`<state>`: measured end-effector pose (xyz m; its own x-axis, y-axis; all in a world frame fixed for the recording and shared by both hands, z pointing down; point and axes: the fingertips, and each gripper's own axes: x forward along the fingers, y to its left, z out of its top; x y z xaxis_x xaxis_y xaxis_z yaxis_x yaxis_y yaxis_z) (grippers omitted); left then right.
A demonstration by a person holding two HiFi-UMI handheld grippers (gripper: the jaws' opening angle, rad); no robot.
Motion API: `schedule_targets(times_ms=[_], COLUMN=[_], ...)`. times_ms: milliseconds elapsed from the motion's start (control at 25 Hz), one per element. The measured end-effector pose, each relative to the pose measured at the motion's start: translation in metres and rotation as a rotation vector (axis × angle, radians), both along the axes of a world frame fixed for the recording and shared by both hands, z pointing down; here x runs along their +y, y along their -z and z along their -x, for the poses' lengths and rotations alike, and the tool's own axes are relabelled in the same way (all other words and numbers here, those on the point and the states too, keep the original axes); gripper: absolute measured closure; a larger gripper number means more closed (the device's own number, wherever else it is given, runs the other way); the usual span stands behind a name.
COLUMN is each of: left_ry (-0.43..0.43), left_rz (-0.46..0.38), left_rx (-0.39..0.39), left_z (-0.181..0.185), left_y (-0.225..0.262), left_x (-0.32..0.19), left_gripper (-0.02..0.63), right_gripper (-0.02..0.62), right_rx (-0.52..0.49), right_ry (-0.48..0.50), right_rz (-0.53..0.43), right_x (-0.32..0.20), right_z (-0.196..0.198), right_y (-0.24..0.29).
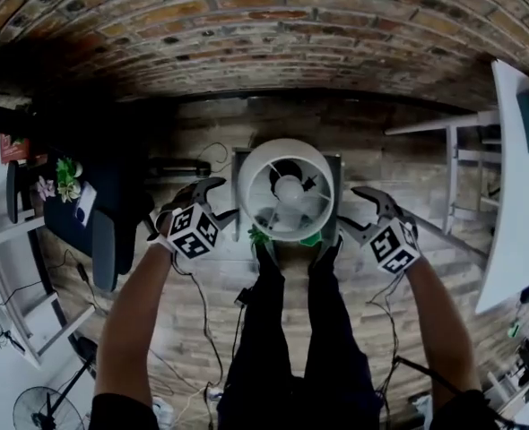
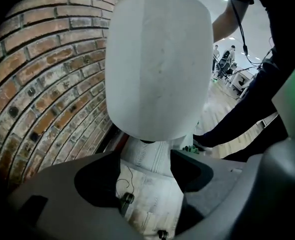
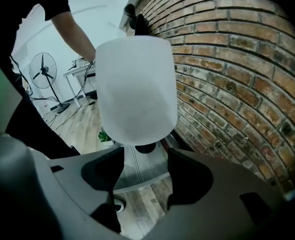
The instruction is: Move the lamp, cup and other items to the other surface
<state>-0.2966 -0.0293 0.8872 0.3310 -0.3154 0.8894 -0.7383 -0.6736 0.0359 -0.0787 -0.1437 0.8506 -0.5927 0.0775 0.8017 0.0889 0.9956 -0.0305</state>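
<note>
From the head view the lamp shade [image 1: 288, 189] covers the lamp's base and most of the small table [image 1: 241, 176] under it; green bits [image 1: 261, 235] at the shade's 7 and 5 o'clock (possibly leaves) are too small to tell. In the left gripper view the shade's top runs off at 12 o'clock.

White lamp [image 1: 287, 189] (red-brown brick wall [image 1: 247, 25])

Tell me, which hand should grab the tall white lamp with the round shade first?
Left, but only just. The left hand-held gripper sees the white round-shaded lamp bigger and closer than the right hand-held gripper does. Both are open and empty, one on each side of it.
</note>
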Motion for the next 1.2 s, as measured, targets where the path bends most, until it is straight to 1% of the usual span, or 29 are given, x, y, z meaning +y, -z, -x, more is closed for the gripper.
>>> schedule_targets(times_ms=[160, 280, 360, 480, 720, 840, 1000, 1200], left_ry=[-0.088, -0.143, -0.144, -0.129, -0.152, -0.18, -0.207, -0.207], left_rz=[-0.004, -0.013, -0.019, -0.029, -0.037, -0.048, -0.057, -0.051], left_rx=[-0.035, -0.038, -0.026, -0.007, 0.017, 0.005, -0.01, -0.019], left_z=[-0.005, -0.013, -0.015, -0.016, -0.025, -0.029, -0.032, -0.031], left_y=[-0.021, -0.031, -0.034, -0.038, -0.042, -0.039, -0.038, -0.037], left_x=[-0.009, -0.012, -0.014, -0.02, -0.025, -0.029, -0.031, -0.031], left_gripper=[0.304, 0.304, 0.304, 0.302, 0.297, 0.296, 0.296, 0.296], right_gripper=[0.311, 0.304, 0.301, 0.293, 0.256, 0.255, 0.256, 0.256], right_rx=[0.016, 0.038, 0.052, 0.043, 0.018, 0.024, 0.017, 0.015], right_ry=[0.042, 0.087, 0.125, 0.155, 0.207, 0.252, 0.252, 0.236], right_rz=[0.016, 0.017, 0.001, -0.009, 0.004, 0.001, 0.007, 0.011], right_x=[0.004, 0.009, 0.01, 0.008, 0.009, 0.012, 0.013, 0.014], right_z=[0.005, 0.008, 0.012, 0.022, 0.039, 0.042, 0.039, 0.039], right_y=[-0.026, -0.04, -0.048, -0.056, -0.062, -0.061, -0.062, -0.062])
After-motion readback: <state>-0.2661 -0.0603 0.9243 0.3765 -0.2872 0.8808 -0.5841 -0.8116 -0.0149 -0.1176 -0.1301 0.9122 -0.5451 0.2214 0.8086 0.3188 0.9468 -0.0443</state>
